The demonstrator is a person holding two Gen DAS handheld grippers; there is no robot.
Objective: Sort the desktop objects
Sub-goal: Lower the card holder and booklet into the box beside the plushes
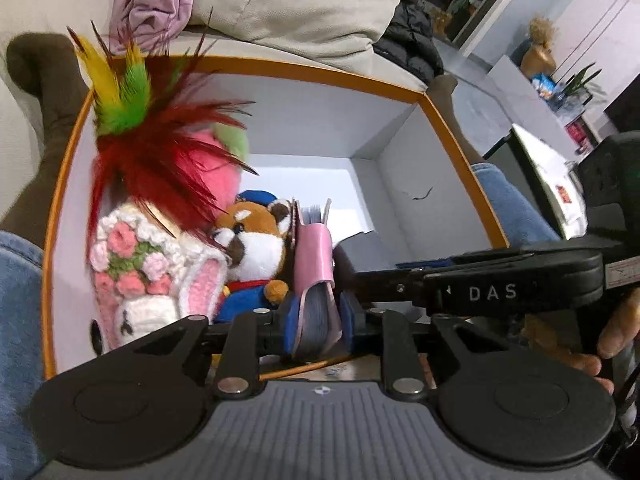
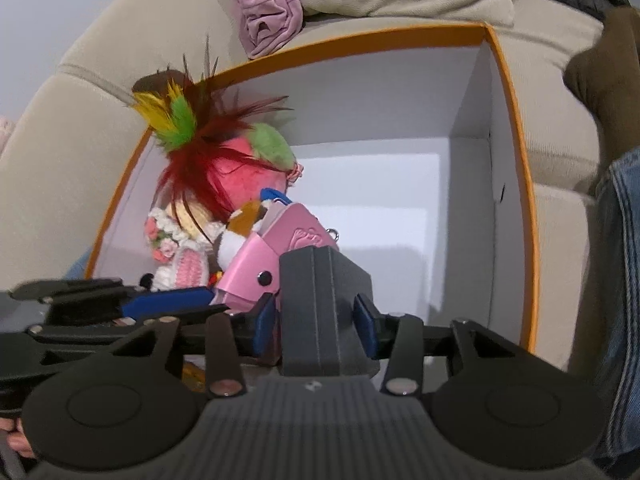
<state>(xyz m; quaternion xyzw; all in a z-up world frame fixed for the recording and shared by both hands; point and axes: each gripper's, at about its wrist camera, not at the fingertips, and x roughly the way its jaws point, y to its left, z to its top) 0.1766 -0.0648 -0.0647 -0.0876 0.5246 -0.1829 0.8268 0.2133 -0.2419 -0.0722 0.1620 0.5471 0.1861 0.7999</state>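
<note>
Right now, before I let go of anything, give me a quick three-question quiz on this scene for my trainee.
1. True or false: the orange-rimmed box is empty.
2. What is between the fingers of the left gripper? A) feather toy B) pink wallet C) crocheted bunny
3. Fill in: the grey case sits between the fingers of the ___ gripper.
Key: 1 false, plush toys stand inside it. 2 B, the pink wallet. 3 the right gripper.
</note>
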